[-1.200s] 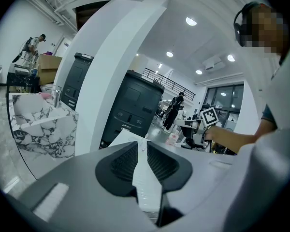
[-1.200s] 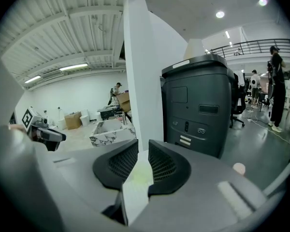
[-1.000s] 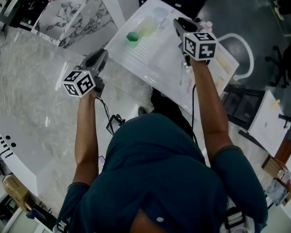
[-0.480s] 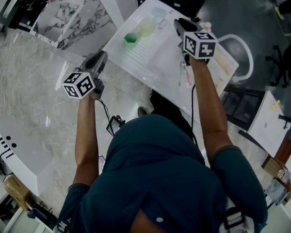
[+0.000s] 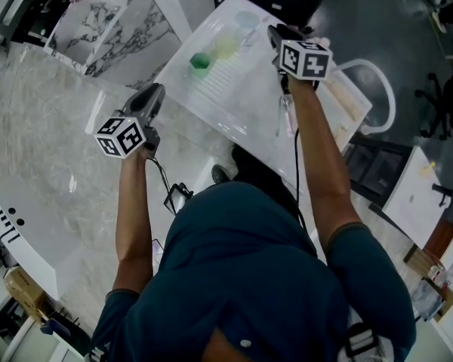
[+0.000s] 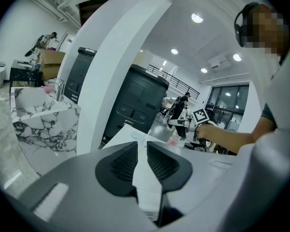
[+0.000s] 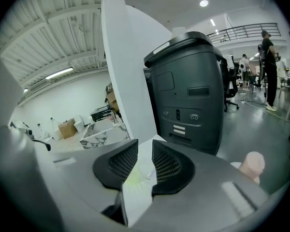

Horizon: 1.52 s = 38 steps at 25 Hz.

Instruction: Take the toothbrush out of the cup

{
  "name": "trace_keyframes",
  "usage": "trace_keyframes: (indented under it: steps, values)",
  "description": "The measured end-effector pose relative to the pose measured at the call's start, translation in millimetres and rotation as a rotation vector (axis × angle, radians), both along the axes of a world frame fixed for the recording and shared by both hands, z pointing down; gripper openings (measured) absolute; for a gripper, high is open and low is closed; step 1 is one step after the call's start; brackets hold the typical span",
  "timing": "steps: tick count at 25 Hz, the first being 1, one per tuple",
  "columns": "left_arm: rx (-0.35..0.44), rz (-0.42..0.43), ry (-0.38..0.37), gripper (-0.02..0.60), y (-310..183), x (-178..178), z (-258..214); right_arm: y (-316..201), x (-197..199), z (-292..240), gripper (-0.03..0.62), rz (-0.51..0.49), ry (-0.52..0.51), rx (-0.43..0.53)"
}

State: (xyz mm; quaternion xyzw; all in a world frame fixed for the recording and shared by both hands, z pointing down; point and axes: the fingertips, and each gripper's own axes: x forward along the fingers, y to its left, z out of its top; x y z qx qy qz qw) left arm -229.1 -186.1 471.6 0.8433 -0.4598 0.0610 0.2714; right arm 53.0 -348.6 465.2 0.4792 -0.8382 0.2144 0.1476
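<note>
**Entry: approach, before any grasp.**

- **White rectangular worktop** (image 5: pixel 245 100): carries three small vessels in a row near its far corner.
- **Pale translucent plastic cup** (image 5: pixel 248 19): closest to the far corner. Judged to be the cup the task names.
- **Toothbrush:** too small to pick out in any view. Presumed to stand in that cup, so not yet taken out.
- **Yellow-green translucent cup** (image 5: pixel 227 47) and **small green cup** (image 5: pixel 201 61): next along the worktop's left edge, each just beside the last.
- **Right gripper** (image 7: pixel 145 152): above the far right part of the worktop, near the translucent cup. Jaws apart and holding nothing; the cups show through the gap, still some way ahead.
- **Left gripper** (image 6: pixel 141 151): off the worktop's left edge, above a grey marbled counter (image 5: pixel 53 157). Jaws stand a narrow slit apart with nothing between them.
- **Next move, as judged:** carry the right jaws on to the cup, line the gap up on the brush handle above the rim, then close. The left gripper may need to steady the light cup.
</note>
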Motion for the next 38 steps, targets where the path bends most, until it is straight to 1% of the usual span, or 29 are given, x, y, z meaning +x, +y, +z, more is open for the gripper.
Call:
trace_keyframes:
  steps: [14,21,32,38]
  values:
    - [-0.054,-0.061,-0.005,0.055,2,-17,22,-58,-1,63,0.097,0.077,0.018,-0.109]
    - [-0.074,-0.081,-0.006,0.055,-1,-23,30,-81,1,86,0.107,0.100,0.032,-0.141]
    - [-0.105,-0.100,-0.011,0.057,-3,-30,43,-104,5,119,0.107,0.115,0.056,-0.193]
    - [-0.114,-0.105,-0.011,0.057,-4,-31,49,-108,3,132,0.107,0.102,0.053,-0.221]
